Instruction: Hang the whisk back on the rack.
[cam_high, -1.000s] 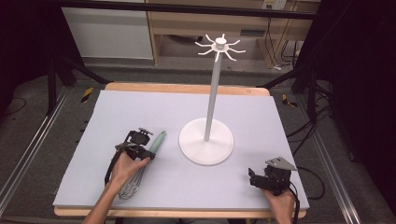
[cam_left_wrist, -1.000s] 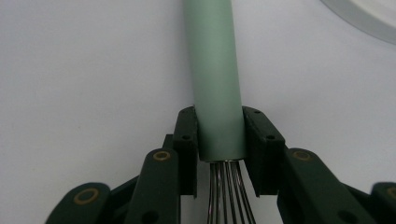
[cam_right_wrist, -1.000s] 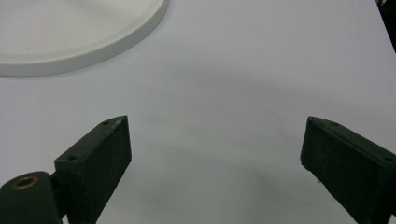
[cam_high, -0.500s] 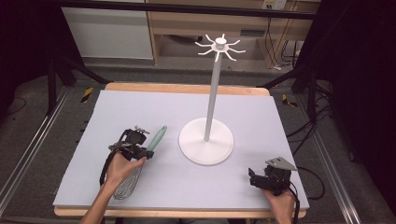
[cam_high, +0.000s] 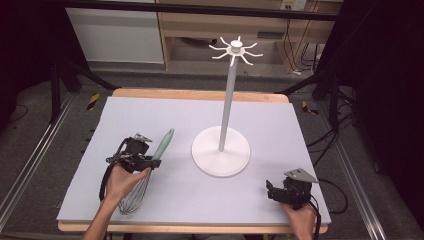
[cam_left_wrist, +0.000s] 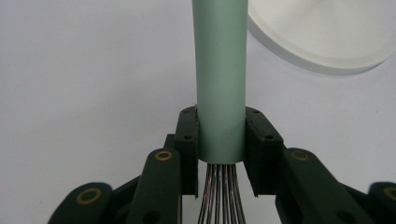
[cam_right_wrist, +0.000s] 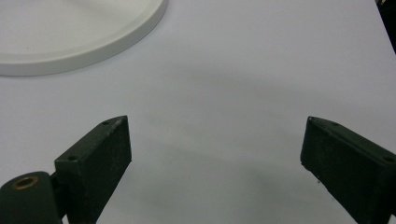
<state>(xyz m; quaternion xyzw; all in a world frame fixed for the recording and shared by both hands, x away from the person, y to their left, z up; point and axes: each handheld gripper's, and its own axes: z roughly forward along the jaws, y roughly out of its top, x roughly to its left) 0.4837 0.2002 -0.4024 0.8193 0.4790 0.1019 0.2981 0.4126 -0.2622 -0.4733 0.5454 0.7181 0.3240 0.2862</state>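
Gripping one whisk (cam_high: 150, 167) at the lower end of its pale green handle, the left gripper (cam_high: 142, 160) hangs over the near-left part of the lilac-covered counter (cam_high: 280, 125). Its two black fingers (cam_left_wrist: 187, 140) are pinched on either side of the handle, right where the steel wires enter it, as the left gripper view shows. From above, the whisk's long axis runs on a slant: the handle tip points away from the person and to the right, toward the stand, while the wire balloon (cam_high: 134, 197) trails back toward the near edge, beside the person's left hand (cam_high: 122, 180).

One white stand (cam_high: 222, 150) rises from the middle of the counter: a round flat base, a single slim pole, and a ring of short hooks (cam_high: 235, 49) at the top, all bare. The whisk lies just left of that base, apart from it.

At the near-right corner, the right gripper (cam_high: 272, 190) rests low by the counter edge. Its two fingers (cam_right_wrist: 100, 149) are spread wide with bare counter between them, the stand's base rim (cam_right_wrist: 140, 28) ahead.
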